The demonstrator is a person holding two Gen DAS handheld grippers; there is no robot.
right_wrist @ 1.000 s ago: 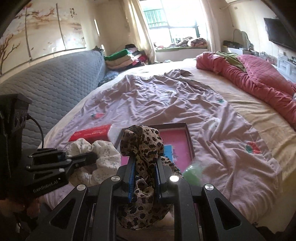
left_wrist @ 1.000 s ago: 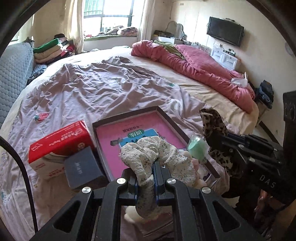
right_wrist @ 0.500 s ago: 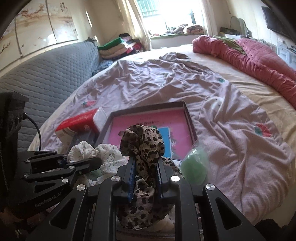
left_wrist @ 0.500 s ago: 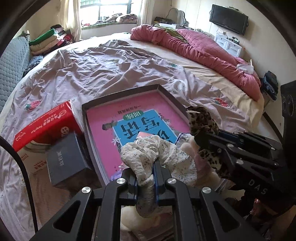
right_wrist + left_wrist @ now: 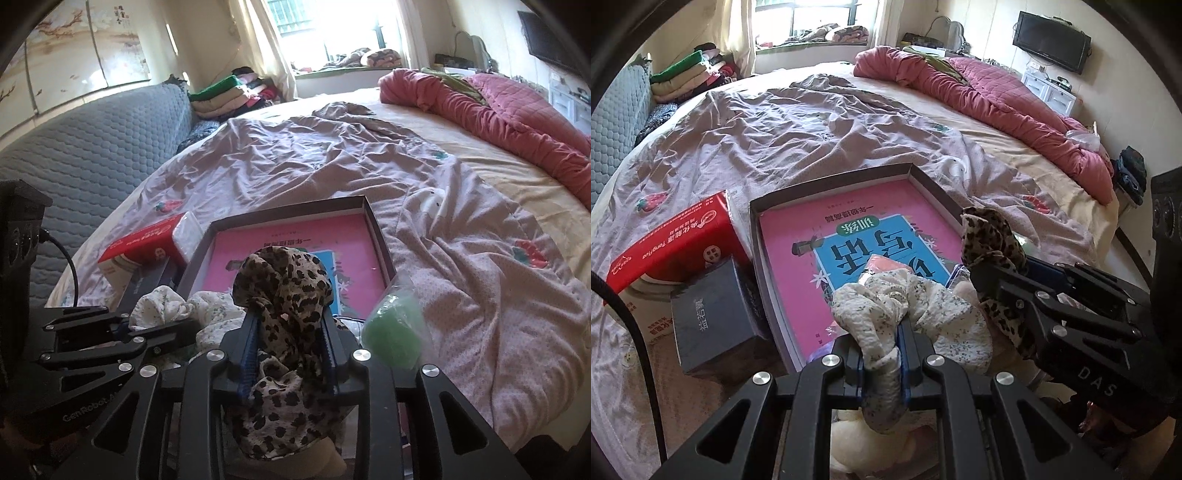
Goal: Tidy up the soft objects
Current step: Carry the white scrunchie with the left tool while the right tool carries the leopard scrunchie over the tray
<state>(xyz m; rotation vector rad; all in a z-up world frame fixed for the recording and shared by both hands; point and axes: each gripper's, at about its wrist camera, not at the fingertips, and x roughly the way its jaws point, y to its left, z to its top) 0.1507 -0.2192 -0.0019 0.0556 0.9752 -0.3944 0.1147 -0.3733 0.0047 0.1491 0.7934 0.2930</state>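
A white floral cloth (image 5: 923, 306) is pinched in my left gripper (image 5: 886, 332), which is shut on it low over the near end of a shallow dark box (image 5: 831, 184). A pink book (image 5: 812, 236) lies in that box. To its right, a leopard-print cloth (image 5: 284, 280) stands bunched between the fingers of my right gripper (image 5: 290, 314). Those jaws are opening, and the cloth sits loosely between the blue pads (image 5: 248, 343). The two grippers are side by side, and the floral cloth (image 5: 207, 310) nearly touches the leopard one (image 5: 990, 236).
Left of the dark box lie a red tissue box (image 5: 676, 240) and a dark grey box (image 5: 713, 310). A green lump in clear plastic (image 5: 391, 336) lies at the box's right corner. Something cream and plush (image 5: 857, 443) sits under the grippers. A red quilt (image 5: 997, 96) is heaped far right on the bed.
Both grippers have sunk toward the box with their cloths. The right gripper's jaws have spread apart around the leopard cloth. The left gripper stays clamped on the floral cloth.
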